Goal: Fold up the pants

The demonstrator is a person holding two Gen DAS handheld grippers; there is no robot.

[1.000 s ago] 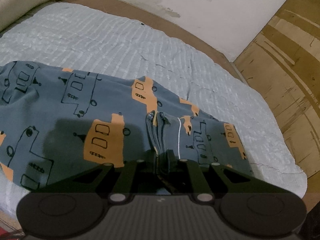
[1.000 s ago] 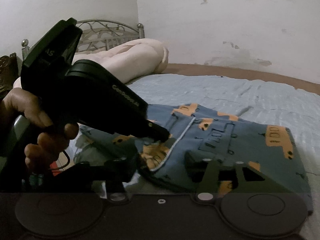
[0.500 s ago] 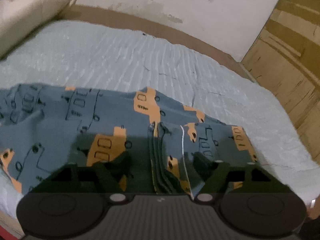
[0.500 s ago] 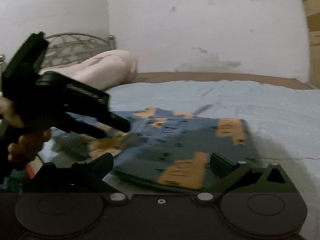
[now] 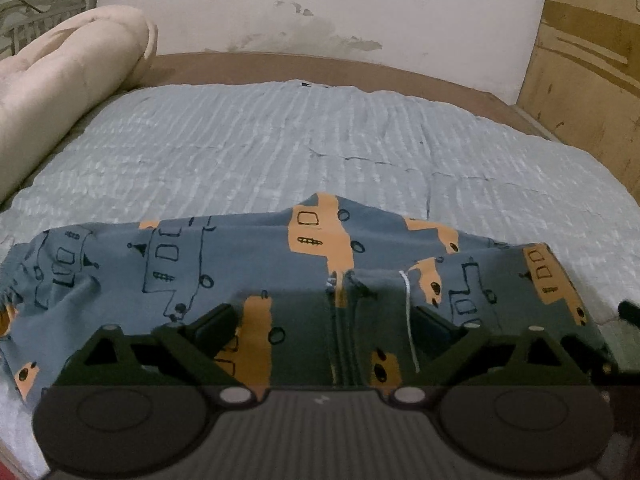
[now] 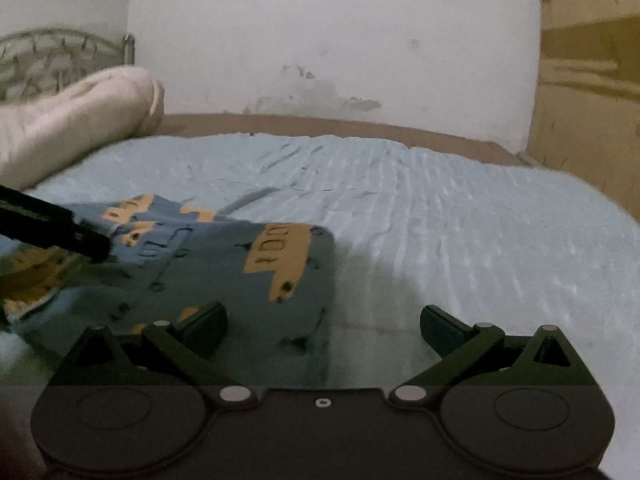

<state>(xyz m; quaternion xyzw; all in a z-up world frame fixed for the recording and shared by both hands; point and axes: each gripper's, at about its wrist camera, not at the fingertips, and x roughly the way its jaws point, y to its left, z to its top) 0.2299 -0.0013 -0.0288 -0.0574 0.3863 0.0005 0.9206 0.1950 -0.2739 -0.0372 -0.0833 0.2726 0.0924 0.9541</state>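
Blue-grey cotton pants printed with orange and outline trucks (image 5: 248, 264) lie folded along the near edge of the pale blue ribbed bedspread (image 5: 304, 140), hem layers stacked at the middle, a thin white cord (image 5: 408, 320) trailing over them

Left gripper (image 5: 324, 326): jaws have just been opening, now spread wide over the stacked hems; cloth lies under the gap, pads not pressing on it
Right gripper (image 6: 323, 330): jaws likewise just opened to full spread, straddling the right-hand edge of the folded pants (image 6: 240, 280) and bare spread; nothing held

Right wrist view is smeared, so whether the far corner lies flat is hard to judge

Risks from here:
- Released layers look loose; the stacked hems may slide or spring open, since nothing pins them
- A low fingertip could snag the white cord or top layer when drawn back and drag the fold askew
- The pants sit close to the mattress edge; a further fold pulled toward the person might tip part of the bundle off
- Left gripper's tip (image 6: 92, 246) shows near the right one; crossing paths could bump

Cream rolled bolster (image 5: 64, 92) well clear
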